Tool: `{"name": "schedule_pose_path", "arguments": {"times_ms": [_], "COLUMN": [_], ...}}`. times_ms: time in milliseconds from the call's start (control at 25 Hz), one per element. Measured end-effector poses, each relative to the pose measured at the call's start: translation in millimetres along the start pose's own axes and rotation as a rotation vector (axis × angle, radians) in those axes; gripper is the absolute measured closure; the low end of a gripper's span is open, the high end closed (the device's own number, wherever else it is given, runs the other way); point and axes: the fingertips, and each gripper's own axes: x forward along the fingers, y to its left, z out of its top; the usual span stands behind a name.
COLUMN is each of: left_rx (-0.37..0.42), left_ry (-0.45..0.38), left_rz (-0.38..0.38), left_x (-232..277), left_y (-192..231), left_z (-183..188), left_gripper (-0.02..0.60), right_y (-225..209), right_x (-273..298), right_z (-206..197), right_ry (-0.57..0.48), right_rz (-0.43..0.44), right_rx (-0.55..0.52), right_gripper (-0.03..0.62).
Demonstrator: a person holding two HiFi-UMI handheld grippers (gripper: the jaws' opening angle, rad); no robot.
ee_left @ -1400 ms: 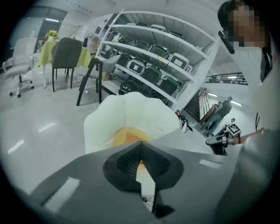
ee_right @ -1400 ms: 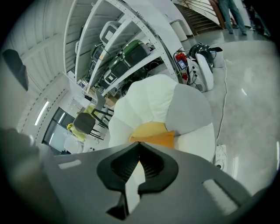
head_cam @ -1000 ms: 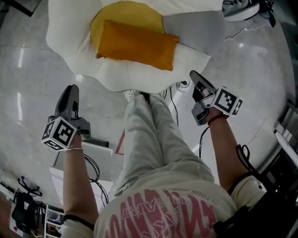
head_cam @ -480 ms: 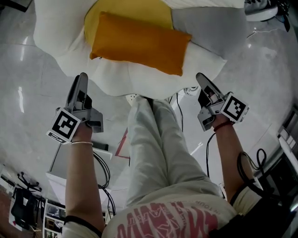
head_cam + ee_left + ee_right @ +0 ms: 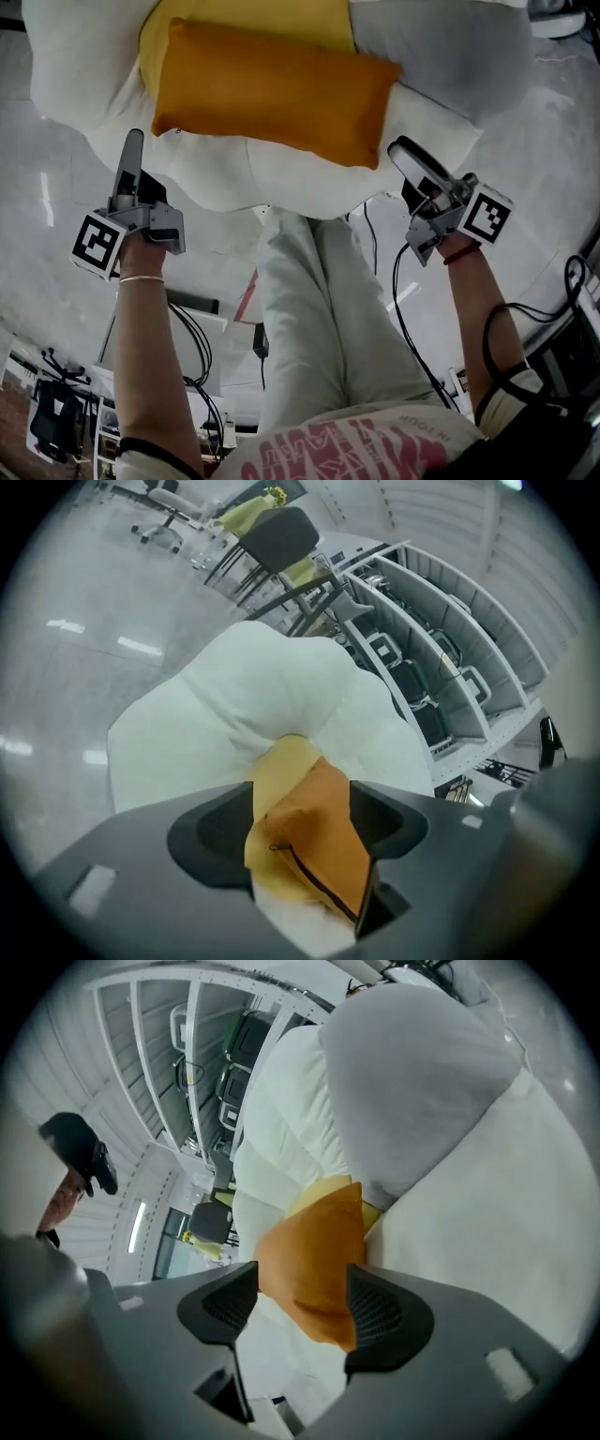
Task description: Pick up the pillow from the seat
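The left gripper (image 5: 132, 155) is reaching towards the left front edge of the white, puffy, petal-shaped seat (image 5: 253, 178). Its jaws are opening and standing clearly apart. In the left gripper view, the left gripper (image 5: 300, 829) is framing the near corner of the flat orange rectangular fabric pillow (image 5: 319, 841) in the gap between its jaws, with the pillow's dark zip seam running along the edge. The pads are not pressing on the fabric. From the head view its tip is lying just beside the pillow's lower left corner, at the seat's rim.

The right gripper (image 5: 410, 161) is coming in at the right front edge of the seat, close to the pillow's lower right corner. Its jaws are opening too, with a wide gap. In the right gripper view, the right gripper (image 5: 300, 1305) is showing the orange pillow (image 5: 314, 1260) sitting in that gap, and neither ribbed pad is clamping it.

The orange pillow (image 5: 272, 89) is lying flat across the middle of the seat, partly covering a round yellow cushion (image 5: 253, 14). Its long side is running roughly along the seat's front edge. A pale grey cushion (image 5: 441, 47) is bulging at the seat's right side, just beside the pillow's right end.
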Motion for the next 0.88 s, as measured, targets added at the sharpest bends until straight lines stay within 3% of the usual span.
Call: {"name": "schedule_pose_path", "arguments": {"times_ms": [200, 280, 400, 560, 680, 760, 880], "left_rx": [0.152, 0.158, 0.083, 0.01, -0.11, -0.175, -0.191], "left_ry": [0.134, 0.155, 0.119, 0.071, 0.079, 0.121, 0.107], "left_rz": [0.0, 0.027, 0.01, -0.013, -0.104, -0.185, -0.196], "left_x": [12.4, 15.5, 22.0, 31.8, 39.3, 45.3, 48.2], "left_y": [-15.0, -15.3, -19.4, -27.2, -40.4, -54.8, -60.6], "left_z": [-13.0, -13.2, -9.2, -10.8, -22.4, -40.6, -57.8], "left_gripper": [0.183, 0.176, 0.158, 0.055, 0.046, 0.048, 0.046], "right_y": [9.3, 12.0, 16.9, 23.6, 27.4, 26.6, 15.3], "right_x": [-3.4, -1.6, 2.0, 6.1, 8.2, 8.5, 4.1], "right_z": [7.8, 6.9, 3.7, 3.6, 3.5, 2.2, -2.3], "right_ry": [-0.051, -0.042, -0.03, -0.024, -0.014, 0.002, 0.009], "right_rz": [0.073, 0.089, 0.128, 0.164, 0.185, 0.186, 0.155], "right_rx": [0.059, 0.07, 0.112, 0.141, 0.149, 0.153, 0.168], "right_gripper": [0.237, 0.219, 0.188, 0.148, 0.142, 0.179, 0.273]}}
